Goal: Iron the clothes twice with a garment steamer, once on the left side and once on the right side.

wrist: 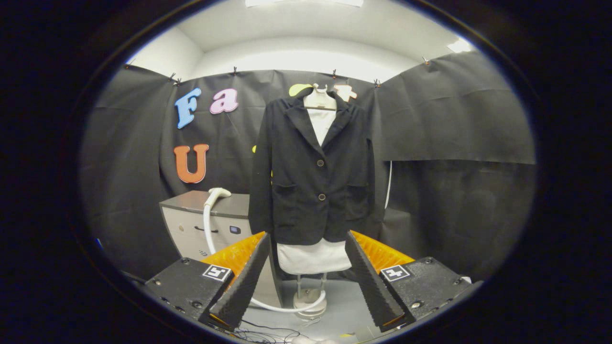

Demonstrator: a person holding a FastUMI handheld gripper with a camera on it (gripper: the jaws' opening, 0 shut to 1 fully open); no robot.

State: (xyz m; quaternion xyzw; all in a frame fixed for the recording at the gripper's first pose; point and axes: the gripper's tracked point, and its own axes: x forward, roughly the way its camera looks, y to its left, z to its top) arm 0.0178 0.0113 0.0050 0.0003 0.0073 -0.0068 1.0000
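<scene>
I am holding the gripper [306, 272] level and facing the booth head-on; its fingers are standing wide apart and grasping nothing, spread that way, I judge, so they are ready to take a handle. Just beyond the fingertips, down on the floor, a round stand base [310, 302] is carrying a thin pole up to the clothes; a white hose [267, 306] is curling round that base and some thin cables [267, 332] are trailing loose nearer me.

Following the hose away to the left of the fingers, it is climbing the front of a grey cabinet [191, 224]; the steamer head [219, 193] is lying on the cabinet's top, parked there, I suppose, so it is within easy reach of the clothes and off the floor. That is the thing I need first, and it is sitting well apart from the fingers.

Farther off, framed between the fingers, a black jacket [313, 177] is hanging buttoned over a white garment [313, 256] on a hanger [319, 99], front panels facing me, so both sides are lying open to a pass. I reckon nothing is started; next I am needing to swing left toward the steamer head.
</scene>
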